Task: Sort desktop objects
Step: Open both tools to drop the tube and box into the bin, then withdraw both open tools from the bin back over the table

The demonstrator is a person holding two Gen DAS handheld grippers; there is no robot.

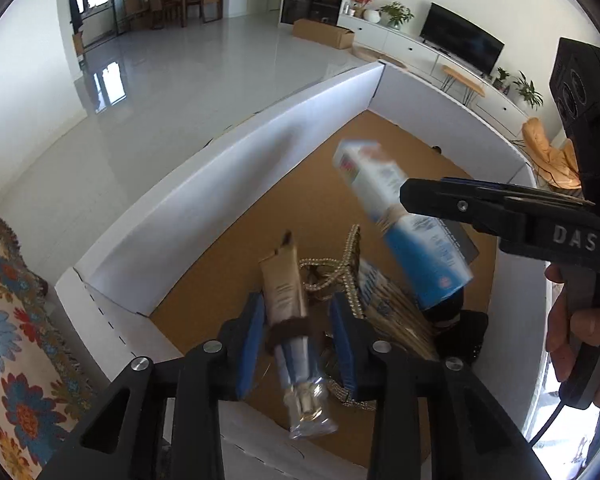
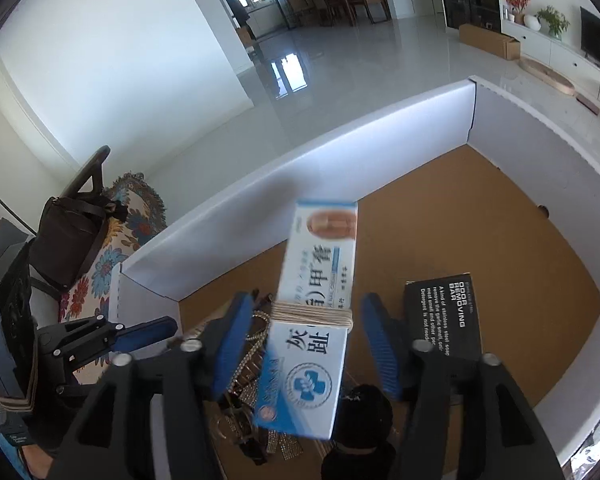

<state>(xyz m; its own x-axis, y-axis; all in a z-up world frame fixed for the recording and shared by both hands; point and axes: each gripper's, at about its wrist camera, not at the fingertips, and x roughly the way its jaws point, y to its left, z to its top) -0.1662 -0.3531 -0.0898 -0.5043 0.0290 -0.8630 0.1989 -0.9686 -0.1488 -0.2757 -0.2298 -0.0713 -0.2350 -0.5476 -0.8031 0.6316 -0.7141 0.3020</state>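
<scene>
My left gripper (image 1: 298, 340) is open over a white-walled carton (image 1: 228, 184). A beige and clear tube (image 1: 286, 304) with a brown band hangs blurred between its blue pads, with a gap to the right pad. My right gripper (image 2: 308, 340) is open too. A blue and white medicine box (image 2: 316, 264) wrapped with a rubber band sits loose between its pads, with a gap on both sides. In the left wrist view the same box (image 1: 432, 256) is blurred just under the right gripper (image 1: 412, 194). The left gripper (image 2: 156, 330) shows at the left of the right wrist view.
On the carton's brown floor lie a rhinestone chain (image 2: 256, 344), a black soap-bar box (image 2: 444, 316) and a black lump (image 2: 364, 412). The carton's white walls (image 2: 340, 152) stand tall around them. A floral cloth (image 1: 8, 340) and a dark bag (image 2: 68, 248) lie to the left.
</scene>
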